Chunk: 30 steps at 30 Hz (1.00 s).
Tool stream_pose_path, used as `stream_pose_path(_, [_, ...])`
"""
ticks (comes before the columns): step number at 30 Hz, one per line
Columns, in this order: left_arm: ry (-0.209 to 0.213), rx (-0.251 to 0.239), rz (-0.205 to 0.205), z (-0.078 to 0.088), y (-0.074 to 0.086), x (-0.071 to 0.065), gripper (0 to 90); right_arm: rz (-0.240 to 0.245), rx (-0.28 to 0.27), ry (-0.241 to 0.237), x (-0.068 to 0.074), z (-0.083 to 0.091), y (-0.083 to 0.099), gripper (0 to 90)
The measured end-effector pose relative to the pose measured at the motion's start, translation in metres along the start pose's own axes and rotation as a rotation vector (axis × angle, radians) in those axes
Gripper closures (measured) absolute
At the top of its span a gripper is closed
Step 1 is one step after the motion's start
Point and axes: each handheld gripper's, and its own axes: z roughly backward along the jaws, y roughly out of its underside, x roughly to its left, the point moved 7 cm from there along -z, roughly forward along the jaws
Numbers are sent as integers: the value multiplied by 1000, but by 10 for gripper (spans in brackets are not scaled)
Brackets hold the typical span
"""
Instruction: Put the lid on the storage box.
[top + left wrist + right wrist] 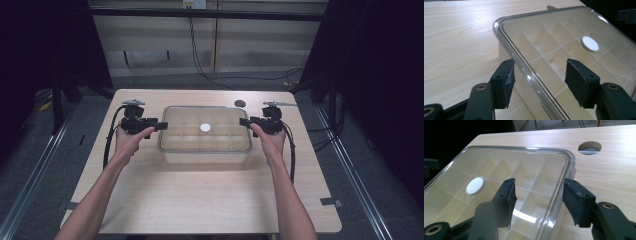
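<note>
You sit at a pale wooden table [200, 200] with a round cable hole [240, 103] near its far right corner. Grey floor [30, 165] surrounds it, metal rails [350, 170] run alongside, black cables [200, 65] trail toward beige wall panels [260, 45], and darkness closes both sides.

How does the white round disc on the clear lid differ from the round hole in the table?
The white disc is a bright solid piece lying on the clear lid of the divided box; the hole is a dark opening cut into the wooden table. The disc sits near the middle of the lid; the hole lies beyond the box, near the table's far edge. Both are round and look similar in size.
</note>
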Motion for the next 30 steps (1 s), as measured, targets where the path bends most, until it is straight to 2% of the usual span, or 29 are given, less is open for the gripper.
stream_pose_path(3, [7, 1, 3, 1, 4, -4, 411, 5, -7, -25, 6, 5, 0, 379])
stream_pose_path(4, [5, 3, 1, 1, 6, -5, 420, 4, -9, -51, 10, 8, 1, 347])
stream_pose_path(6, [-10, 14, -13, 3, 11, -7, 421, 19, -19, -49, 13, 12, 1, 302])
stream_pose_path(8, [-11, 10, -10, 6, 13, -10, 418, 27, -18, -66, 17, 15, 3, 274])
stream_pose_path(11, [-30, 2, -29, 15, 15, -13, 414, 46, -23, -70, 22, 21, 5, 257])
stream_pose_path(13, [-34, -2, -44, 21, 16, -14, 411, 59, -26, -72, 26, 27, 8, 251])
stream_pose_path(20, [-42, -44, -52, 47, 28, -21, 401, 87, -29, -70, 33, 46, 25, 248])
stream_pose_path(21, [-44, -44, -47, 51, 31, -22, 398, 85, -31, -68, 33, 49, 27, 249])
stream_pose_path(24, [-67, -44, -69, 62, 41, -22, 392, 84, -46, -69, 36, 61, 38, 258])
stream_pose_path(26, [-63, -48, -60, 69, 50, -23, 386, 84, -63, -65, 37, 69, 44, 268])
stream_pose_path(28, [-80, -70, -56, 76, 58, -23, 381, 75, -69, -56, 37, 76, 52, 275])
stream_pose_path(30, [-75, -62, -59, 82, 68, -24, 370, 70, -77, -50, 37, 83, 59, 285])
